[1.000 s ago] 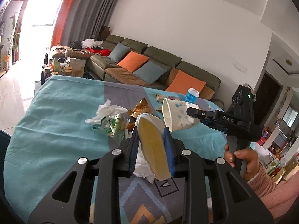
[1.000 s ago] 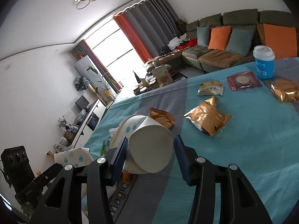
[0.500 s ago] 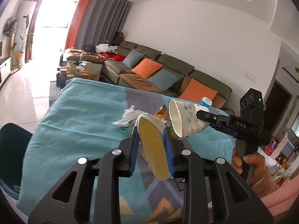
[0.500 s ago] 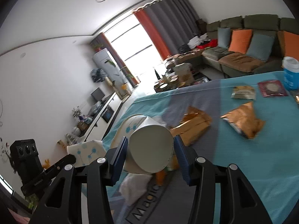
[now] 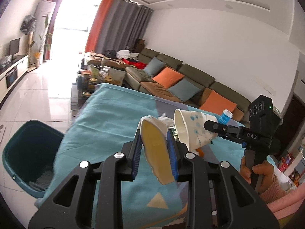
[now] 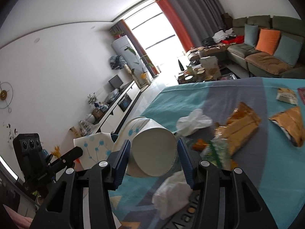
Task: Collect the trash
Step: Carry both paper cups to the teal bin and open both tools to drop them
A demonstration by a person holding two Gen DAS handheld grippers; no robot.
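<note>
Left gripper (image 5: 155, 148) clamps a flattened paper cup (image 5: 156, 152); right gripper (image 6: 153, 156) clamps a round paper cup (image 6: 152, 152). Teal bin (image 5: 28, 152) lies left of both.

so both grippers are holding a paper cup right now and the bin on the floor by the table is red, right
Not quite: the bin is dark teal, not red, as the left wrist view shows. The left gripper and right gripper do each hold a paper cup.

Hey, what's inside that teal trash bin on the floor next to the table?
Inside the teal bin, something pale and crumpled lies at the bottom. The tablecloth edge hides the bin's right side, so the rest is unseen.
</note>
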